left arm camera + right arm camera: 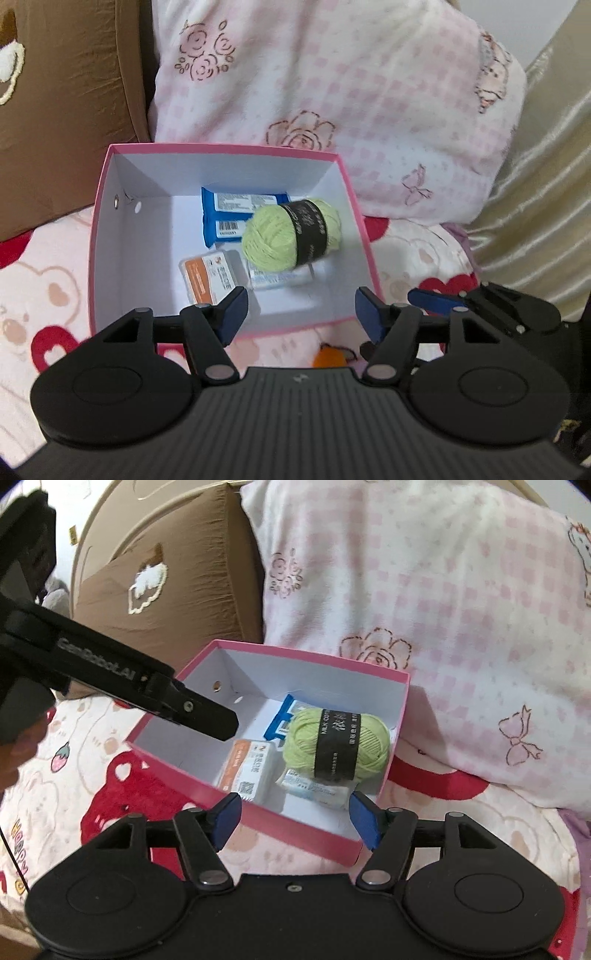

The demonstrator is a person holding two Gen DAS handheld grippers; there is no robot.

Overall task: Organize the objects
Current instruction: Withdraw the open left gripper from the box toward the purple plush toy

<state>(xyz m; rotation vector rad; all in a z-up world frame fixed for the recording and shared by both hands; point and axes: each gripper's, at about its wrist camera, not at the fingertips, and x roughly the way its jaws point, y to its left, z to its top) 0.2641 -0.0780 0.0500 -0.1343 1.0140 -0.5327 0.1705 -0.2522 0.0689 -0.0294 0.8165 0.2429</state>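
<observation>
Finding: the ball of pale green yarn with a black paper band lies inside the open pink cardboard box with a white interior, at its right side, resting partly on a blue packet and a white wrapped pack. An orange-and-white carton lies to its left.

Risk: the yarn sits on uneven packets and could roll. The box stands on soft patterned bedding; a knock against the near wall would tilt it.

Left gripper: jaws parted, empty, over the near wall.

Right gripper: jaws likewise apart, holding nothing, touching nothing discernible.
</observation>
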